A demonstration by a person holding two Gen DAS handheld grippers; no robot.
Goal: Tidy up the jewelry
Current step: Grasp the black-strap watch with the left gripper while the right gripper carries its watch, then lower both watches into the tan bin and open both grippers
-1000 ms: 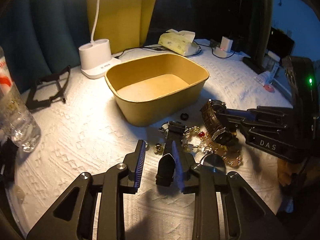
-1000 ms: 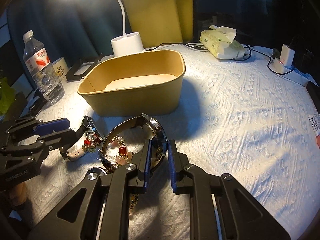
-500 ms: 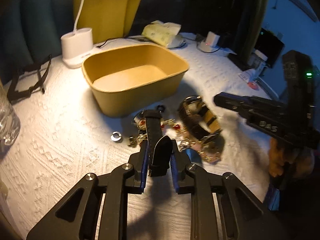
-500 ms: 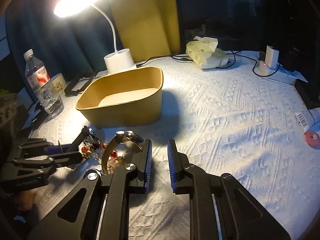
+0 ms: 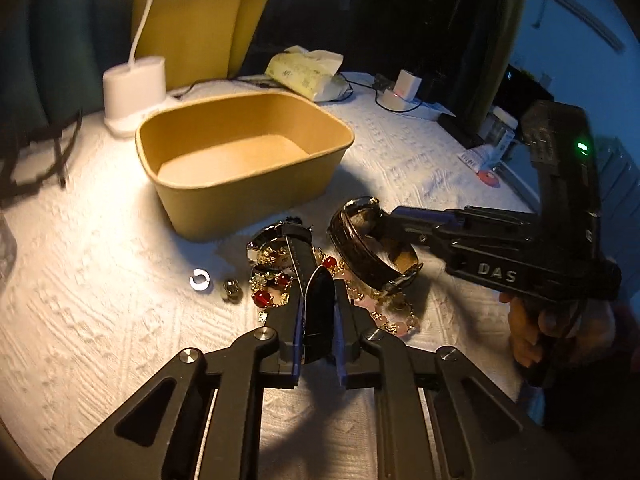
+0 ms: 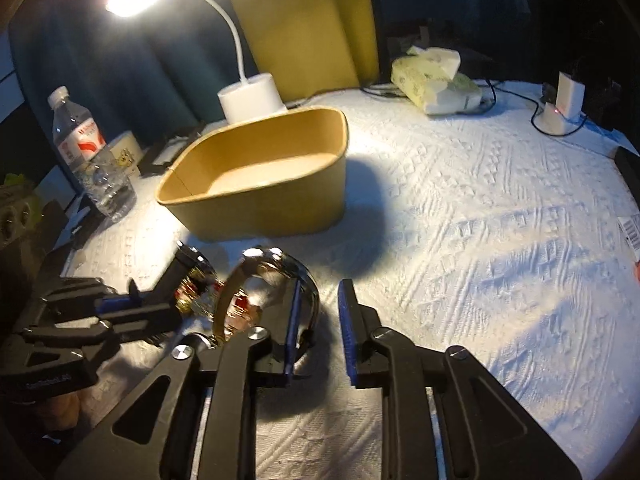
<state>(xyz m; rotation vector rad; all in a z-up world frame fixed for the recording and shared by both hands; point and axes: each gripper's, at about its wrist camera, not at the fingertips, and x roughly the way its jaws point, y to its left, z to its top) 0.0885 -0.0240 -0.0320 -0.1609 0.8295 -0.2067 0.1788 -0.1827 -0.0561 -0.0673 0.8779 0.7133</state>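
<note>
An empty tan paper box [image 5: 244, 160] stands on the white cloth; it also shows in the right wrist view [image 6: 260, 184]. In front of it lies a pile of bead and gold jewelry [image 5: 280, 280]. My left gripper [image 5: 318, 320] is shut on the black strap of a watch [image 5: 316, 304]. A brown-strap watch [image 5: 372, 248] stands on edge right of the pile. My right gripper [image 6: 318, 328] is a little open beside this watch [image 6: 272, 280], with its left finger inside the band loop. A silver ring [image 5: 199, 280] and a small gold piece [image 5: 231, 289] lie left of the pile.
A white lamp base [image 5: 134, 92] stands behind the box. A tissue pack [image 5: 306, 72] and a charger [image 5: 402, 90] are at the back. A water bottle [image 6: 90, 160] and a black stand [image 5: 36, 156] are at the left.
My left gripper has closed on the black watch strap and lifted slightly. My right gripper let go of the brown-strap watch, drew back, then moved to it again.
</note>
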